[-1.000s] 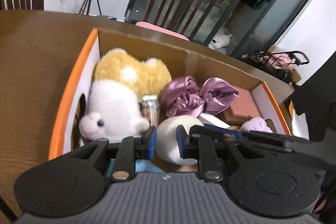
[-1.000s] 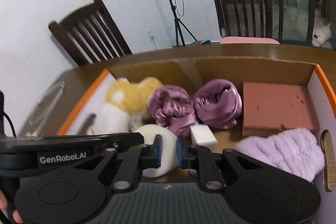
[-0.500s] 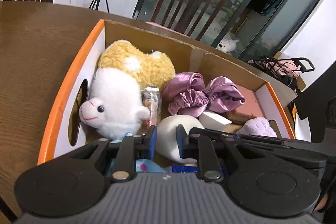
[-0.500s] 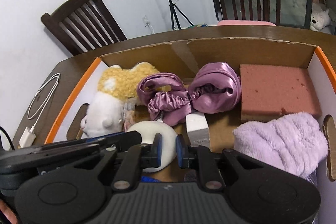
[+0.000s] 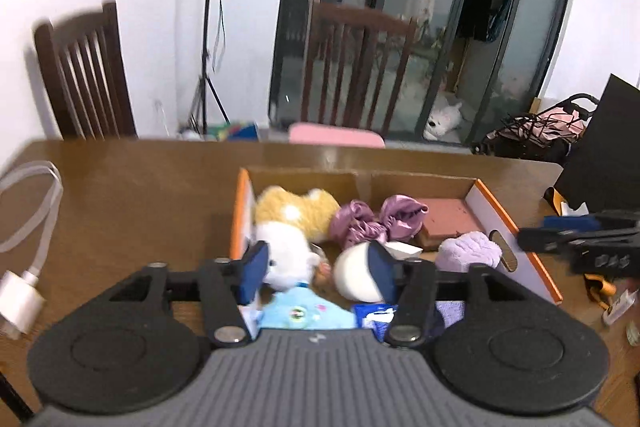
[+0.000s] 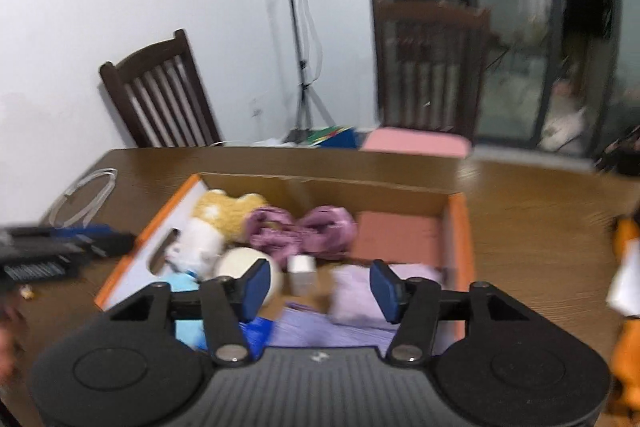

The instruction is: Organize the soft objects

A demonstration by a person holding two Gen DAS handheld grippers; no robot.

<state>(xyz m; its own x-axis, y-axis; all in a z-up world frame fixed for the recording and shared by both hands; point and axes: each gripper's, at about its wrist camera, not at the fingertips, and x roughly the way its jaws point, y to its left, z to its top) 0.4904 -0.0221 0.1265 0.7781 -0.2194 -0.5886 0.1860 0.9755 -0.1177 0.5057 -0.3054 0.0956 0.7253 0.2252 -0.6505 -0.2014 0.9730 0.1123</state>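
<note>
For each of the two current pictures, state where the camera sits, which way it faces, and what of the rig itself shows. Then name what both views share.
Left wrist view: sits on the left gripper, looking forward and down at the cardboard box on the table; its jaws stand open and empty, having just opened, and the right gripper shows at the right edge.
Right wrist view: sits on the right gripper, facing the same box from its other side; jaws likewise just opened and empty, left gripper at the left edge.
Shared: box, plush toy, purple satin cloth, white ball.
</note>
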